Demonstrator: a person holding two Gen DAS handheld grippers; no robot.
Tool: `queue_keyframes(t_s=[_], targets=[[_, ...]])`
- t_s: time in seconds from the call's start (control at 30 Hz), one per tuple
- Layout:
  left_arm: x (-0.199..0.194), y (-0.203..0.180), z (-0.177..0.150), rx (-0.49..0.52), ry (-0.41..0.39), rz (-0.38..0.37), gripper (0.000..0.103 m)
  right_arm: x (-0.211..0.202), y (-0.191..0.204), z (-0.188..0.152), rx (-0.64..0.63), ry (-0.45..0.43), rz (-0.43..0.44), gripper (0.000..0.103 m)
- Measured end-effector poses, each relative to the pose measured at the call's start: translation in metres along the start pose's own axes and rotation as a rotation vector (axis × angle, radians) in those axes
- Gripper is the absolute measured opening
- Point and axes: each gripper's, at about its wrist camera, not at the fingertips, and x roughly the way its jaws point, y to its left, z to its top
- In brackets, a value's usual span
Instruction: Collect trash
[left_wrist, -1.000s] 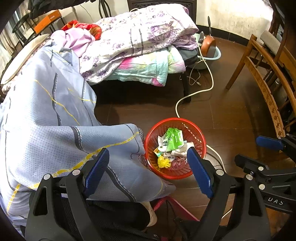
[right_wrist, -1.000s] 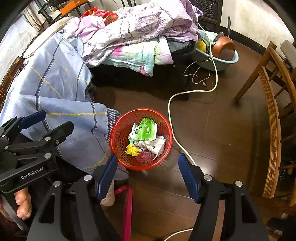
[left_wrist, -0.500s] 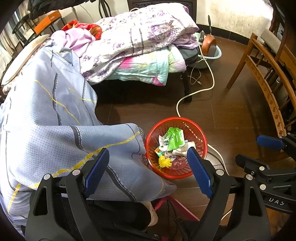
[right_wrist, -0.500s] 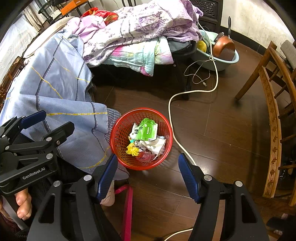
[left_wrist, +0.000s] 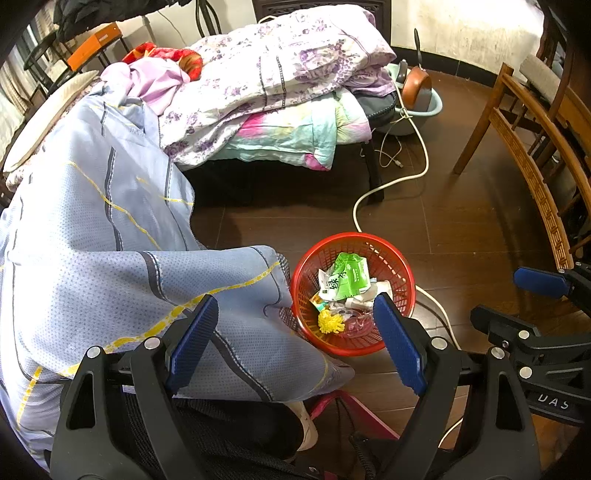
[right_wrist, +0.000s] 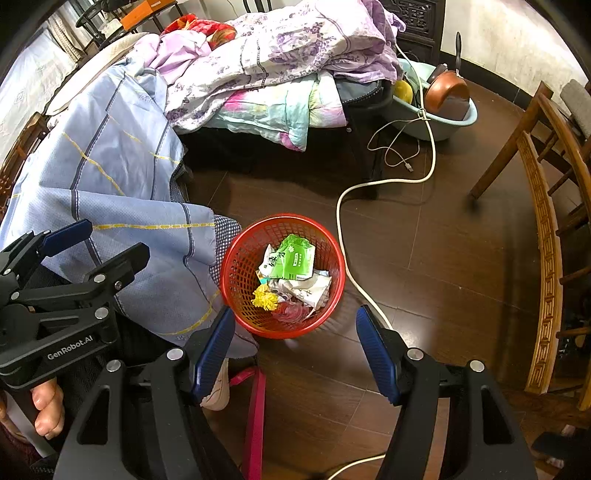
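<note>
Red basket upright on floor, holding wrappers.

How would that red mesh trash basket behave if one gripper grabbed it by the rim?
The red basket looks like thin lattice plastic, so the rim probably flexes. It holds only wrappers, so it is likely light. Gripped on one side, it may tilt.

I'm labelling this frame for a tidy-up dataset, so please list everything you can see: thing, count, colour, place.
basket: one, red, on the floor beside the blue bedspread
trash: several pieces, green, white, yellow, inside the basket
bedspread: one, blue with yellow lines, hanging at left
quilts: a pile, purple floral and pastel, on the bed
cable: one, white, along the floor past the basket
basin: one, pale blue, by the bed, holding a brown pan
chair: one, wooden, at right
left gripper: open, empty
right gripper: open, empty
</note>
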Motion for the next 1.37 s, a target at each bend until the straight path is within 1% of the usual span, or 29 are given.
queue_keyframes(t_s=[1.37], targets=[[0.0010, 0.0006, -0.0020, 0.002, 0.005, 0.002, 0.083, 0.0019, -0.0007, -0.0001, 0.001, 0.003, 0.002, 0.067]])
